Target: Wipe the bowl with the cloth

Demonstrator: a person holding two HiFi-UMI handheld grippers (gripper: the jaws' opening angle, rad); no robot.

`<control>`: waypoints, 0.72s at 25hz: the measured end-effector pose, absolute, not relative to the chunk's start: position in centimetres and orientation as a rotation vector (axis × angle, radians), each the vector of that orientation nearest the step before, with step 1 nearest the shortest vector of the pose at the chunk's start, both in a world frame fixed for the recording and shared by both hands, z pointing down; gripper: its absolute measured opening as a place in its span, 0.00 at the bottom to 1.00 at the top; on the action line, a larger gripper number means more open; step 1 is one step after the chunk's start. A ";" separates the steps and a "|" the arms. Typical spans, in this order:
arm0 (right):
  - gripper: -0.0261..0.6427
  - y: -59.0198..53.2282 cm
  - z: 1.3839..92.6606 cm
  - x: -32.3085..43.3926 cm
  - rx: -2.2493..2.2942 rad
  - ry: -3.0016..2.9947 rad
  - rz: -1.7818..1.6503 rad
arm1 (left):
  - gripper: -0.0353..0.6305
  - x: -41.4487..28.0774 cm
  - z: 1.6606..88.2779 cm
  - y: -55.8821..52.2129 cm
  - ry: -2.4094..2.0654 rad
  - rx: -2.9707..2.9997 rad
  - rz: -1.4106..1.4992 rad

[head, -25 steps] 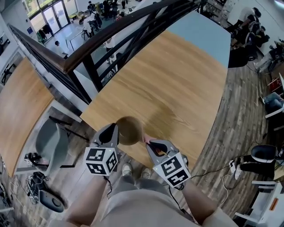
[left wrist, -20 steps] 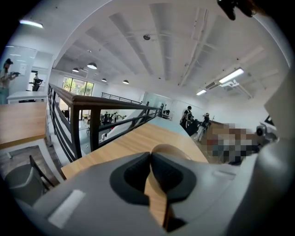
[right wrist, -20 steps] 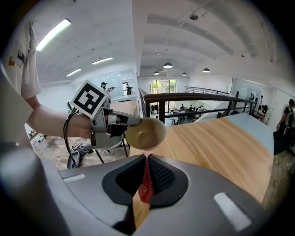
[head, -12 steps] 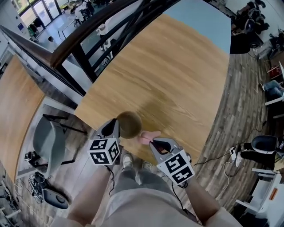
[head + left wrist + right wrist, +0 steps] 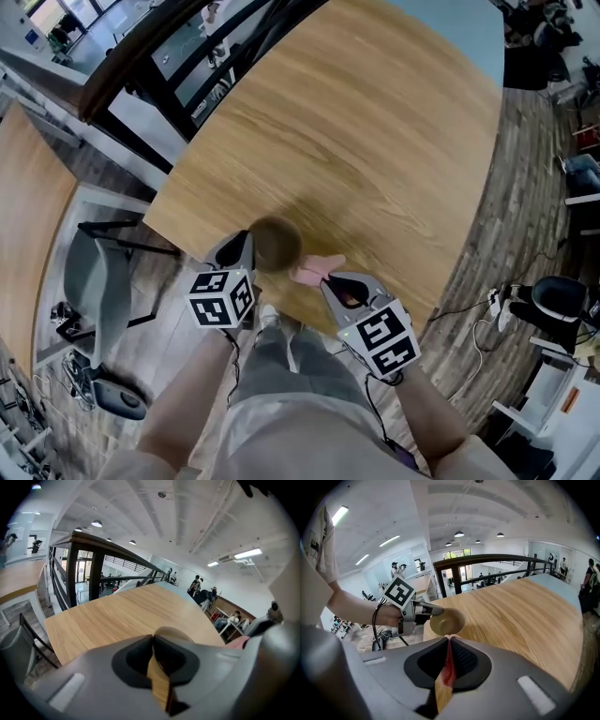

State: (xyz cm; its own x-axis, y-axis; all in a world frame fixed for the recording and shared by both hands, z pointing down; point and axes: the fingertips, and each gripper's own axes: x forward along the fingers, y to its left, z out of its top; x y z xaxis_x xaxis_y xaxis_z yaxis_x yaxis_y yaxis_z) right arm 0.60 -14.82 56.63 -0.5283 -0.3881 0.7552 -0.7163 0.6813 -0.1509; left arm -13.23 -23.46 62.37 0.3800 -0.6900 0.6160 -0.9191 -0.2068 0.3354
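A brown bowl (image 5: 275, 246) is over the near corner of the wooden table (image 5: 356, 141). My left gripper (image 5: 239, 255) is shut on its left rim; in the left gripper view the rim (image 5: 174, 633) shows just past the closed jaws (image 5: 153, 640). A pink cloth (image 5: 317, 269) sticks out to the right of the bowl, and my right gripper (image 5: 336, 284) is shut on it. The right gripper view has the cloth (image 5: 449, 663) pinched between its jaws (image 5: 450, 640), with the bowl (image 5: 447, 622) and the left gripper (image 5: 423, 611) just ahead. Whether the bowl rests on the table I cannot tell.
The table's near edge runs right under both grippers. A black railing (image 5: 169, 47) borders the table's far left side. A grey chair (image 5: 89, 281) stands on the floor at the left. Cables and a white plug strip (image 5: 497, 309) lie on the floor at the right.
Both grippers have sunk towards the table with the bowl and the cloth. The cloth now shows more plainly beside the bowl's right side.
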 end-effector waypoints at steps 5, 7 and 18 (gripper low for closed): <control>0.06 -15.9 58.2 1.0 0.843 -2.157 0.609 | 0.07 -13.4 65.0 -24.0 -1.358 1.928 0.457; 0.06 -16.0 58.7 0.9 0.840 -2.154 0.626 | 0.07 -13.2 65.9 -24.1 -1.342 1.919 0.472; 0.06 -16.2 60.4 1.0 0.843 -2.165 0.630 | 0.07 -13.3 68.4 -24.2 -1.365 1.873 0.457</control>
